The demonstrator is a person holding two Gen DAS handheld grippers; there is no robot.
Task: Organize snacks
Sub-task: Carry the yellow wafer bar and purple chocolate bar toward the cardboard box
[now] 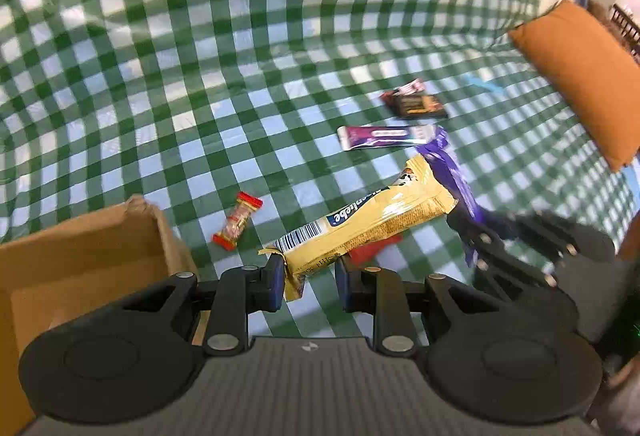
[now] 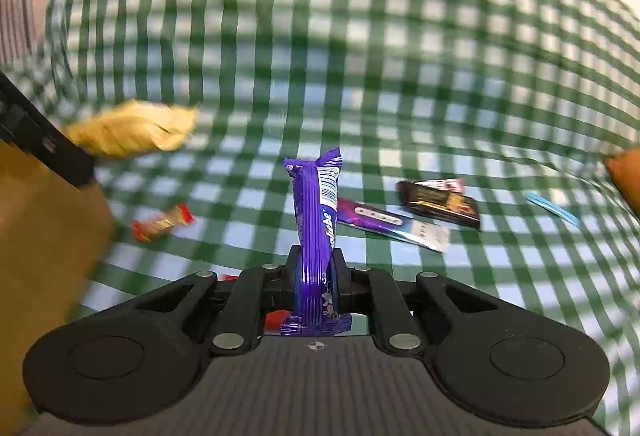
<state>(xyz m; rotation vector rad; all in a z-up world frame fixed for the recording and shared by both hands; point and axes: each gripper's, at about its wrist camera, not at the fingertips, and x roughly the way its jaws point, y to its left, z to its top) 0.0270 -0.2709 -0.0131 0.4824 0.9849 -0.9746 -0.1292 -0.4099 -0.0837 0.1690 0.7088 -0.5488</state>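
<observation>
My left gripper (image 1: 310,278) stands open around the tail of a yellow snack bar (image 1: 360,228), whose wrapper touches the left pad; it shows blurred in the right wrist view (image 2: 132,129). My right gripper (image 2: 314,276) is shut on a purple snack bar (image 2: 316,220) held upright, also seen in the left wrist view (image 1: 452,171). A cardboard box (image 1: 80,260) stands at the left. A small red-ended candy (image 1: 238,222), a purple-and-silver wrapper (image 1: 386,135) and a dark wrapper (image 1: 416,101) lie on the cloth.
A green checked cloth (image 1: 200,75) covers a sofa. An orange cushion (image 1: 580,79) lies at the right. A red wrapper (image 1: 372,250) lies under the yellow bar. A thin blue strip (image 2: 554,209) lies at the far right.
</observation>
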